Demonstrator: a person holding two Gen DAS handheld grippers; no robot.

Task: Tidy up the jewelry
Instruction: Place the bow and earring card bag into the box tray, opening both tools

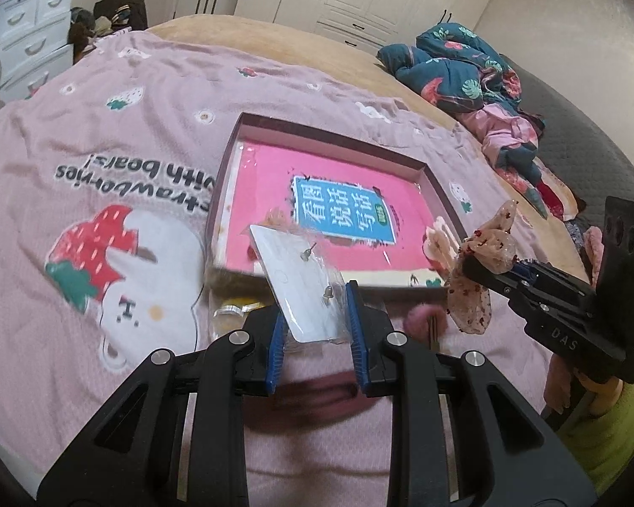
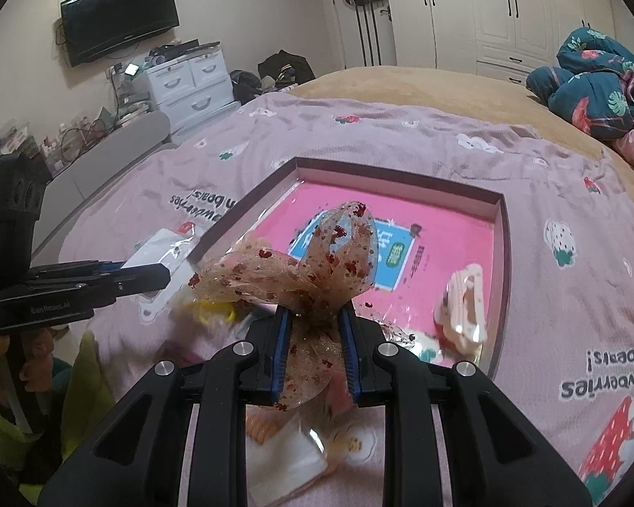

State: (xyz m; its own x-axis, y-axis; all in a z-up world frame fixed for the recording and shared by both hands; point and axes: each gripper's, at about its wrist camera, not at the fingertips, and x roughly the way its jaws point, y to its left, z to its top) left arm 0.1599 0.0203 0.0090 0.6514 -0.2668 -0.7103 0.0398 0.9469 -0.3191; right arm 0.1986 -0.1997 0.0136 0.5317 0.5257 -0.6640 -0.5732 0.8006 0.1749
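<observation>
My left gripper is shut on a white earring card in a clear bag, held above the near left corner of the shallow box. My right gripper is shut on a sheer beige hair bow with red specks, held above the box's near edge. The bow also shows in the left wrist view, and the card in the right wrist view. A pale pink hair claw lies in the box on a pink book.
The box lies on a pink strawberry blanket on a bed. A yellow item and more bagged pieces lie on the blanket near me. A heap of dark floral bedding sits at the far right.
</observation>
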